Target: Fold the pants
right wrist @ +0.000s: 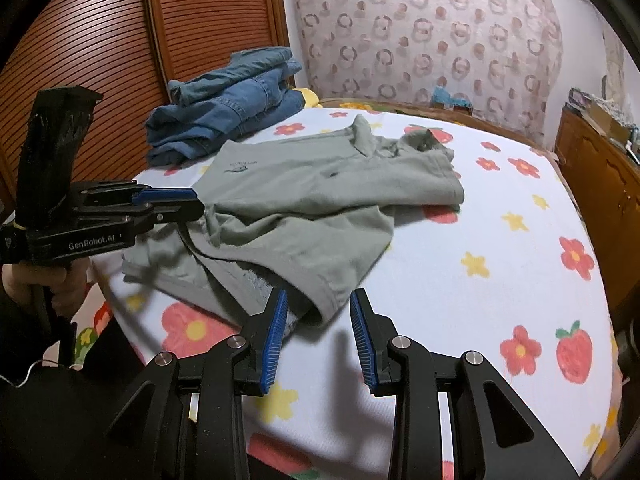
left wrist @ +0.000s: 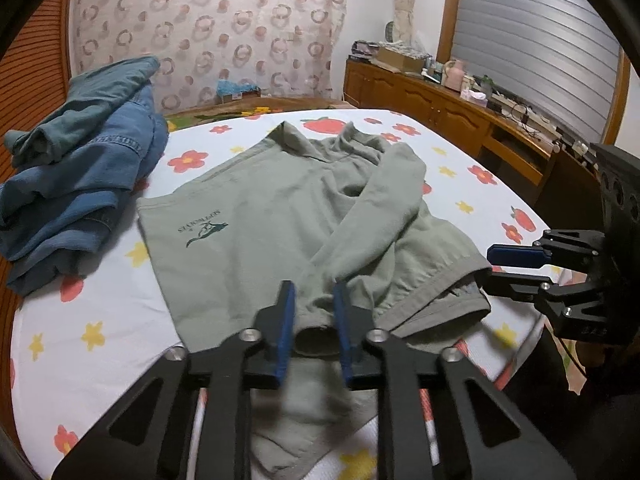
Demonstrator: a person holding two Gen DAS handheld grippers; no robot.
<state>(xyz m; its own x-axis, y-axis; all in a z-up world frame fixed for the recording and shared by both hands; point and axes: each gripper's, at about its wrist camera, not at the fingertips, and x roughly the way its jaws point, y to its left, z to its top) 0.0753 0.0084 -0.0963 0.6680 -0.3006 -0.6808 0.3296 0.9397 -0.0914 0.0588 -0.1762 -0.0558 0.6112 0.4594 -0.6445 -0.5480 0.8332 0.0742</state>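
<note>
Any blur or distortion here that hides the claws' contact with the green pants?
Left wrist view: fisheye bends the bed edge; left claw sharp, shut on green pants, smeared below. Right wrist view: right claw sharp, open; near hem soft, so contact unclear.

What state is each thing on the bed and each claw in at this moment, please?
Green pants: lying on the bed, partly folded and rumpled, near end bunched.
Left claw: shut on the green pants' near hem.
Right claw: open, at a corner of the pants, not gripping.
Denim pile: folded, stacked at the far side.
Flowered sheet: spread flat over the bed.
</note>
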